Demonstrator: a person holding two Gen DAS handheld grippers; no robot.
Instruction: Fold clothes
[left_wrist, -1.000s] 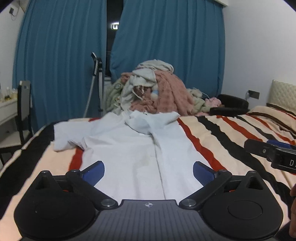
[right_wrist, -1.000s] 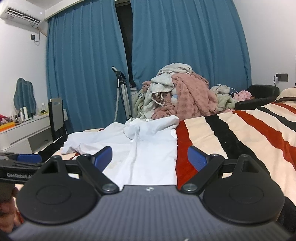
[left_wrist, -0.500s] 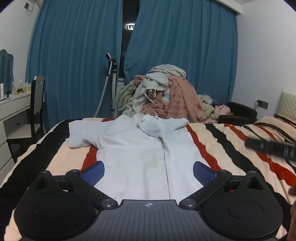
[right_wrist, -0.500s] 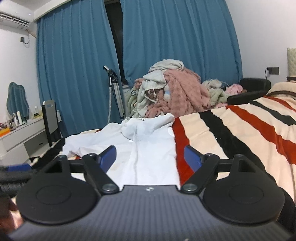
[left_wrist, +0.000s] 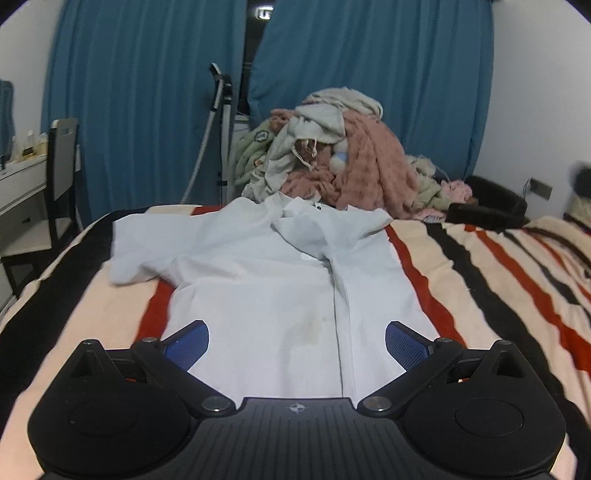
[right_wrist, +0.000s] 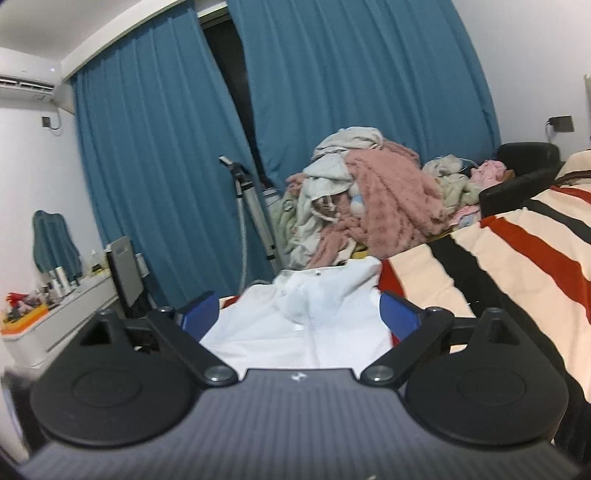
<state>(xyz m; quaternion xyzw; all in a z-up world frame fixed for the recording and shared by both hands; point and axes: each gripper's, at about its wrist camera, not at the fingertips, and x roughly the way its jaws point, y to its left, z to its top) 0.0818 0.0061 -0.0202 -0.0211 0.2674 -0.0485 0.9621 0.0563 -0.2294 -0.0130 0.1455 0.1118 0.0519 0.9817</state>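
A white short-sleeved shirt (left_wrist: 266, 280) lies spread on the striped bed, collar away from me, its right side folded inward along a lengthwise crease and the left sleeve lying out to the left. My left gripper (left_wrist: 297, 341) is open and empty, hovering over the shirt's near hem. The shirt also shows in the right wrist view (right_wrist: 306, 325). My right gripper (right_wrist: 297, 317) is open and empty above the shirt, tilted and pointing toward the collar.
The bedspread (left_wrist: 480, 280) has red, black and cream stripes. A heap of clothes and a pink blanket (left_wrist: 332, 147) lies past the bed's far end. A tripod (left_wrist: 218, 122), a chair (left_wrist: 59, 177) and a dresser (right_wrist: 55, 317) stand at the left.
The left gripper has come lower and closer over the shirt's hem. The right gripper has tilted and moved in over the shirt. Both stay open.
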